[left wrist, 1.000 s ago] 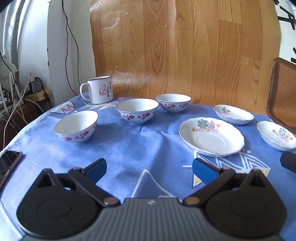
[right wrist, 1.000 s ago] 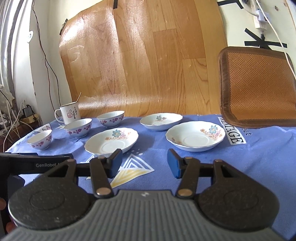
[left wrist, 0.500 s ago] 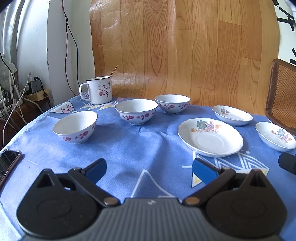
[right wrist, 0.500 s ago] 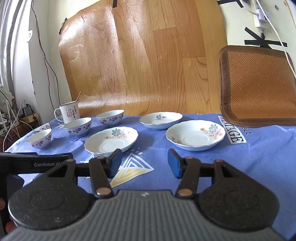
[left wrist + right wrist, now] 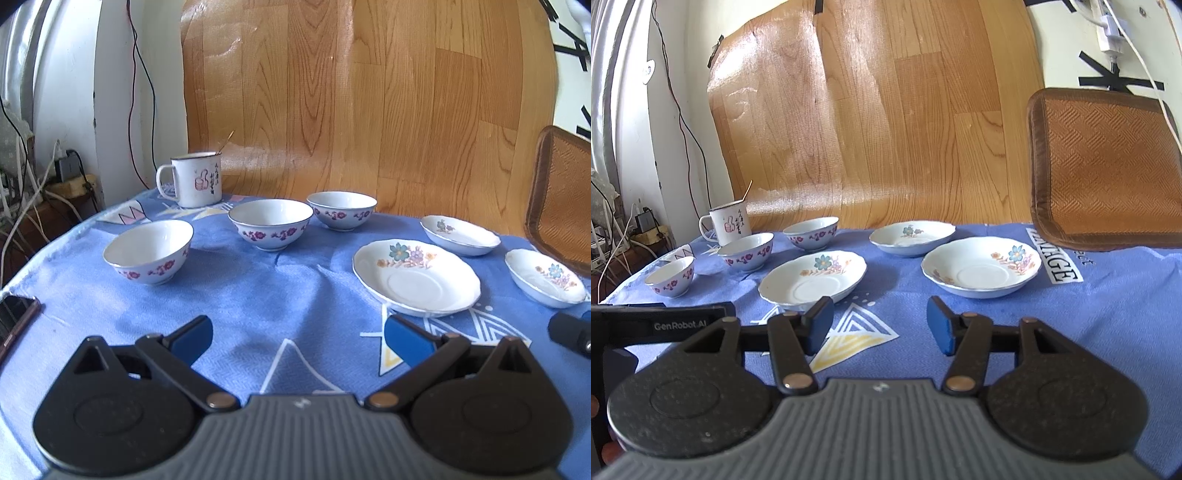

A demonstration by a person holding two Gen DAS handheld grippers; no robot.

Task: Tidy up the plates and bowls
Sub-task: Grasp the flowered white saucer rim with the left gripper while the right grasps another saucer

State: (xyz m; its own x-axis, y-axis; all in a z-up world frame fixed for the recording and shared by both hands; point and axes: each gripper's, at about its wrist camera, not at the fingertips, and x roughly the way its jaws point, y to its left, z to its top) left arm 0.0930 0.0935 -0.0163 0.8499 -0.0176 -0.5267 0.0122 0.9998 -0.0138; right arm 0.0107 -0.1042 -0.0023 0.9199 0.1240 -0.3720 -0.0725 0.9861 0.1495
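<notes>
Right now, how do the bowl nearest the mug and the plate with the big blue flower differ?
The bowl is deep with steep sides; the plate is shallow and wide. The bowl carries a band of purple-red flowers around its outside; the plate has one blue-and-orange flower spray inside, near its scalloped rim. The bowl stands at the back by the wood panel; the plate lies nearer the grippers. Both are white, upright, empty, and rest on the blue cloth.

Left gripper [image 5: 297,338] fingers [image 5: 194,338] spread above tablecloth [image 5: 258,302], empty.

White enamel mug [image 5: 195,179] stands on the blue tablecloth [image 5: 258,295]; woven mat [image 5: 1104,166] leans behind; phone [image 5: 14,321] at the edge.
</notes>
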